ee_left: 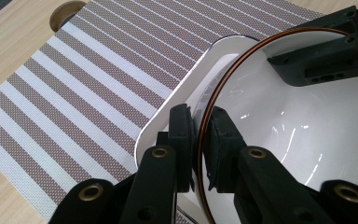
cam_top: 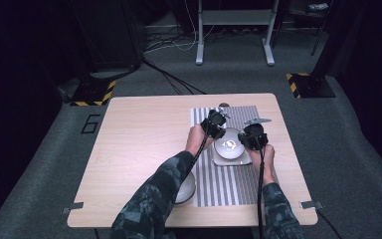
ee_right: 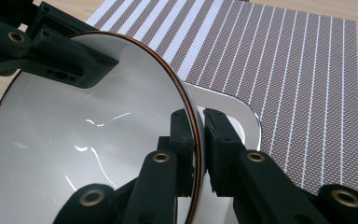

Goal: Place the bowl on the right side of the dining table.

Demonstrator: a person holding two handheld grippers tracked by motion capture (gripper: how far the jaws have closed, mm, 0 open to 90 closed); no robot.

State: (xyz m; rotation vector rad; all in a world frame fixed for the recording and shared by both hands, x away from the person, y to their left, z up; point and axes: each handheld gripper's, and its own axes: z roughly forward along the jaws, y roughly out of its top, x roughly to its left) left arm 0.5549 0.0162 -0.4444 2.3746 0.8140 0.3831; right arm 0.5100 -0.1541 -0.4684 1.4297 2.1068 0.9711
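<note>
A white bowl with a thin brown rim (cam_top: 230, 144) sits over a white square plate (cam_top: 219, 160) on the striped placemat (cam_top: 229, 186). My left gripper (cam_top: 218, 134) is shut on the bowl's left rim, one jaw inside and one outside (ee_left: 200, 116). My right gripper (cam_top: 244, 141) is shut on the opposite rim the same way (ee_right: 200, 119). The bowl's glossy inside (ee_left: 307, 121) (ee_right: 88, 140) is bare. The plate's rounded corner (ee_left: 168, 116) (ee_right: 235, 105) shows under the bowl. I cannot tell if the bowl touches the plate.
A second white dish (cam_top: 185, 190) lies at the placemat's near left corner, partly under the left forearm. A small brown round fitting (cam_top: 224, 105) (ee_left: 67, 11) sits at the mat's far edge. The placemat (ee_left: 88, 93) (ee_right: 284, 70) stretches beyond the plate, with bare wooden table (cam_top: 139, 144) to the left.
</note>
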